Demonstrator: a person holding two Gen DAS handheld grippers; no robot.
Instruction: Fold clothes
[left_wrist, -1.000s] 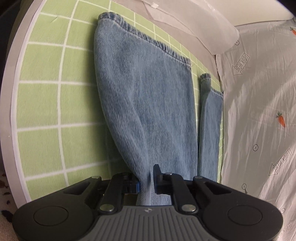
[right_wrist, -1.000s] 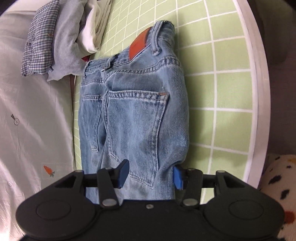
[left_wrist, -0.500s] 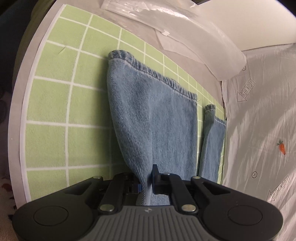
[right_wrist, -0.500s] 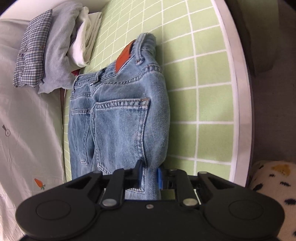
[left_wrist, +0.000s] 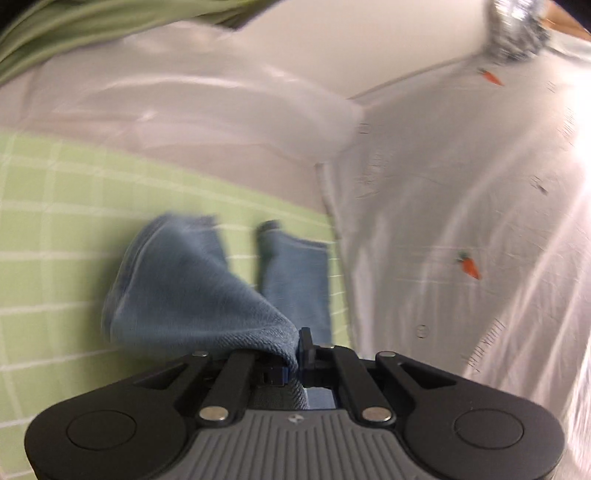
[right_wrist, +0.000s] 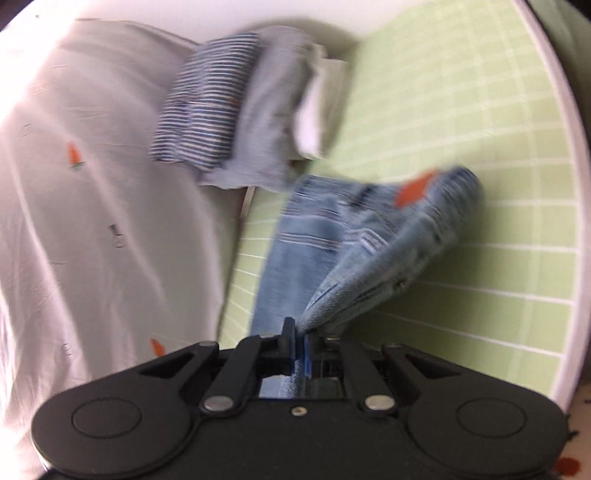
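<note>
I take the green grid mat (left_wrist: 55, 229) as my reference. On its left part, my left gripper (left_wrist: 297, 363) has its fingers pinched tight on a bunch of denim from the leg end of the jeans (left_wrist: 192, 295), and that fold hangs lifted above the mat. The other leg (left_wrist: 295, 273) lies flat on the mat just beside it, toward the white carrot-print sheet (left_wrist: 461, 221) that borders the mat. A clear plastic bag (left_wrist: 207, 107) sits beyond the mat's far edge.

Moving right along the mat, my right gripper (right_wrist: 300, 345) is likewise clamped on the denim near the seat, with the waistband and its orange patch (right_wrist: 413, 192) raised off the mat. A pile of folded clothes (right_wrist: 240, 107) rests at the mat's far corner, close to the waistband.

Both views are smeared, so I judge the rig is moving fast. My worries:

- Each grip looks like a small pinch at the fabric's edge; heavy denim could slide out mid-swing and drop in a heap.
- If my two hands travel unevenly, the fold line will skew and the legs will not stack.
- The flat leg may drag along and wrinkle under the lifted one.
- A wide swing near the far corner could knock the pile.
</note>
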